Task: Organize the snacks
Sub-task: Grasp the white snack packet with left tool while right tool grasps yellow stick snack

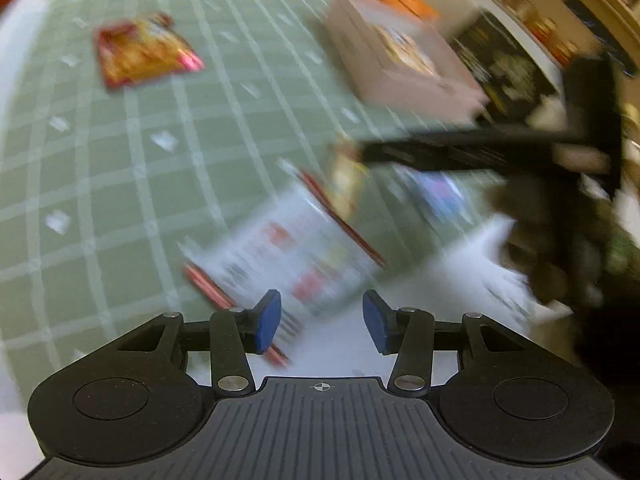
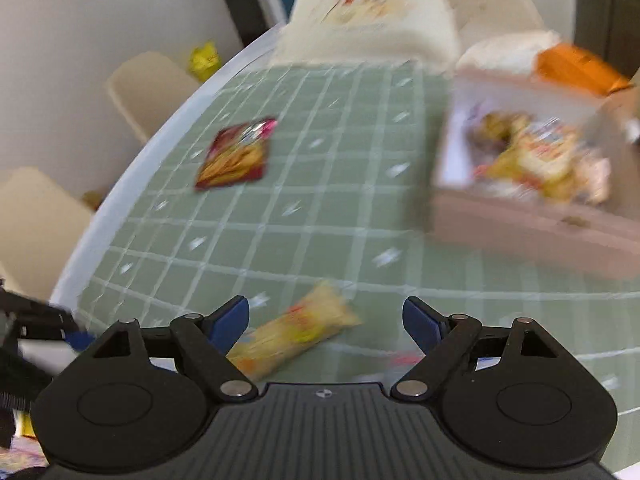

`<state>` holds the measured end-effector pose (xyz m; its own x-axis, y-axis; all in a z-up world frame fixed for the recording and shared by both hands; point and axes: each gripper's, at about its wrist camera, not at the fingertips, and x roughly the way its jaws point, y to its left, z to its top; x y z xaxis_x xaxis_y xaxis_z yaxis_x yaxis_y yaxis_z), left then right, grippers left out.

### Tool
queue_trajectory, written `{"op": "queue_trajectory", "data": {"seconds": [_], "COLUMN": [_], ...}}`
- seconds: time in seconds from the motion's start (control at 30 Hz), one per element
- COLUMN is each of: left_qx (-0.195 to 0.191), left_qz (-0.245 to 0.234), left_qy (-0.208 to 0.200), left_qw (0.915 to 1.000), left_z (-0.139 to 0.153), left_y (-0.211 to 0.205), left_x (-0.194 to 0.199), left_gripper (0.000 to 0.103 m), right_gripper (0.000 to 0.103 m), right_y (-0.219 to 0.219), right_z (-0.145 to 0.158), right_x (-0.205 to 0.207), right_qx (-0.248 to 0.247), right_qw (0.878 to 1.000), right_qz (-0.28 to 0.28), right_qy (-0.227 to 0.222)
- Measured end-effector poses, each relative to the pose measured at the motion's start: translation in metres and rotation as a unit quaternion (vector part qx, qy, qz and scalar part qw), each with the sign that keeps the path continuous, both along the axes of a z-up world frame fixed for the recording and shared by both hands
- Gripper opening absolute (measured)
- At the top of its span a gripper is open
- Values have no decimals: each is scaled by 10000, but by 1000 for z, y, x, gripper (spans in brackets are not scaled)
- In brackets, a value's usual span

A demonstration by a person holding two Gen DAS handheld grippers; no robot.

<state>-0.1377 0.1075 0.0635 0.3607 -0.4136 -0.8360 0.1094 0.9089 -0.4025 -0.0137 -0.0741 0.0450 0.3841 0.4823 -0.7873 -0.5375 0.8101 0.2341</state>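
My right gripper [image 2: 326, 322], jaws spread and empty, sits just above the long yellow crinkly snack packet [image 2: 296, 334] at lower centre of its view, the packet's long axis slanting from lower left to upper right across the gap.

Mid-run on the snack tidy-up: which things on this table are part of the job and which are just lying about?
Part of the job:
- red snack packet lying on the green mat
- yellow snack packet by the right gripper, jaws open
- white packet ahead of the left gripper, not gripped
- box already holding snacks

Lying about:
- chairs
- cream bag
- green mat
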Motion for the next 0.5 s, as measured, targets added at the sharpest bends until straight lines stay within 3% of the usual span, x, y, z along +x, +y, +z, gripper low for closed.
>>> {"op": "queue_trajectory", "data": {"seconds": [0.07, 0.17, 0.37, 0.5], "left_qx": [-124, -19, 125, 172], "left_qz": [-217, -322, -138, 351], "left_qy": [111, 214, 53, -161], "left_qw": [9996, 9992, 9998, 9991], "left_z": [-7, -16, -23, -23], "left_y": [-8, -17, -16, -11], "left_x": [-1, 2, 16, 38], "left_gripper": [46, 42, 41, 41], "right_gripper": [74, 61, 61, 61], "right_y": [15, 25, 2, -24], "right_z": [-11, -23, -21, -21], "right_x": [1, 10, 2, -7], "right_qx": [-73, -347, -708, -1042], "right_qw": [10000, 9993, 9973, 9943], "right_qz": [4, 77, 199, 32], "right_qy": [62, 97, -33, -237]}}
